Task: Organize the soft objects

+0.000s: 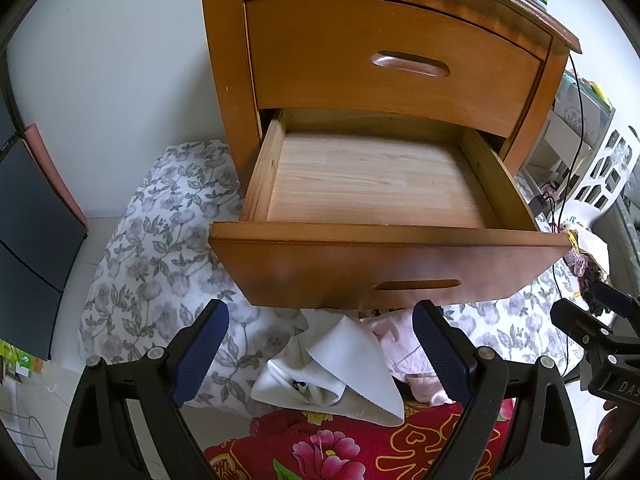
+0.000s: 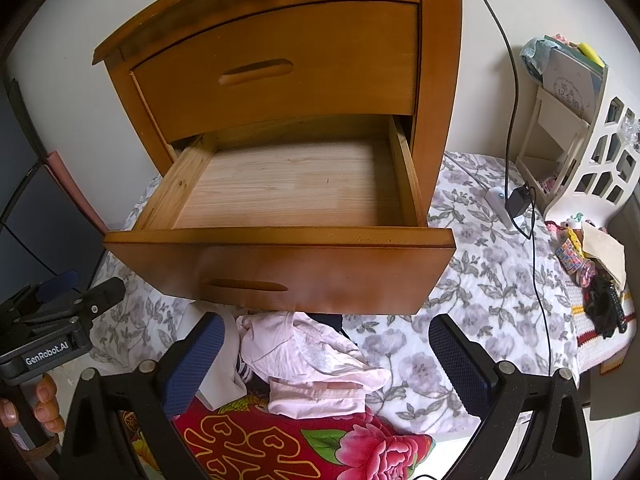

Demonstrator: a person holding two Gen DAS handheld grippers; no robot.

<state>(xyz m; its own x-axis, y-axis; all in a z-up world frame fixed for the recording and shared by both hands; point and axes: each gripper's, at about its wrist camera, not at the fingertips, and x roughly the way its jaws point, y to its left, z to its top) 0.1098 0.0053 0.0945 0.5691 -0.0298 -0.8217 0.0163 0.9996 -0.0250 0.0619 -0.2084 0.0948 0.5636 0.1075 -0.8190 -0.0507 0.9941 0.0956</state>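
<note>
A wooden nightstand's lower drawer (image 1: 376,184) is pulled out and its wooden bottom is bare; it also shows in the right wrist view (image 2: 288,192). Below its front lie a white garment (image 1: 340,368) and a pink garment (image 1: 404,352) on a floral sheet. The pink garment (image 2: 312,364) lies crumpled between my right fingers' lines, the white one (image 2: 224,376) at its left. My left gripper (image 1: 320,352) is open above the white garment. My right gripper (image 2: 326,364) is open above the pink garment. Both hold nothing.
A red flowered blanket (image 1: 360,444) lies under the clothes, also in the right wrist view (image 2: 288,440). The upper drawer (image 1: 392,60) is shut. A black cable (image 2: 516,120) and charger hang at the right. A white shelf (image 2: 592,148) and small items stand at the right.
</note>
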